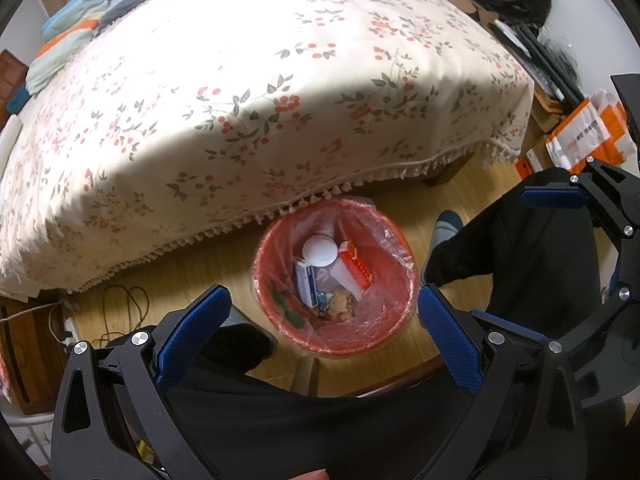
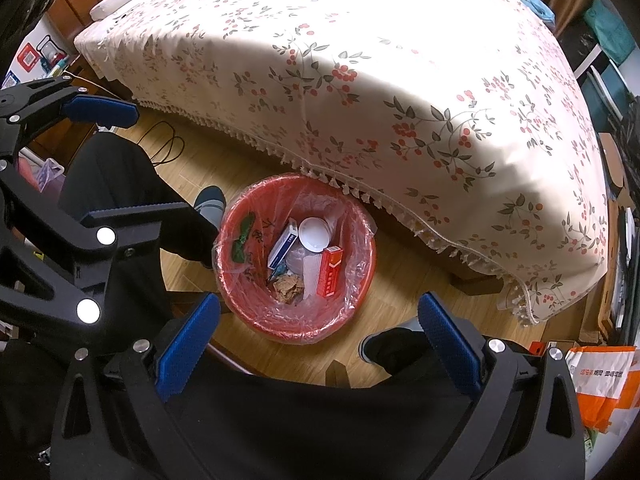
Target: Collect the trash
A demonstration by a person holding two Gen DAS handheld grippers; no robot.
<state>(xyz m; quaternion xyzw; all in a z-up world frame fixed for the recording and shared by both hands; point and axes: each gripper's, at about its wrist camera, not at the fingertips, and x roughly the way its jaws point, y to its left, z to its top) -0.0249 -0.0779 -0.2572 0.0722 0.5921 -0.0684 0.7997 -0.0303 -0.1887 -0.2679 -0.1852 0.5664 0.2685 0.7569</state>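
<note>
Red bin, clear liner, stands on the wood floor just beside the bed's fringed edge. Inside the bin: white lid, red box, blue-white box, crumpled brown paper, green scrap against the wall. Left gripper spread wide, empty, touching nothing, aimed down over the bin. Right gripper likewise wide apart and empty, also above the bin; each gripper shows at the edge of the other's view. Person's dark-trousered legs and socked feet flank the bin. Orange-white bag on the floor to one side; cables by the bed.
</note>
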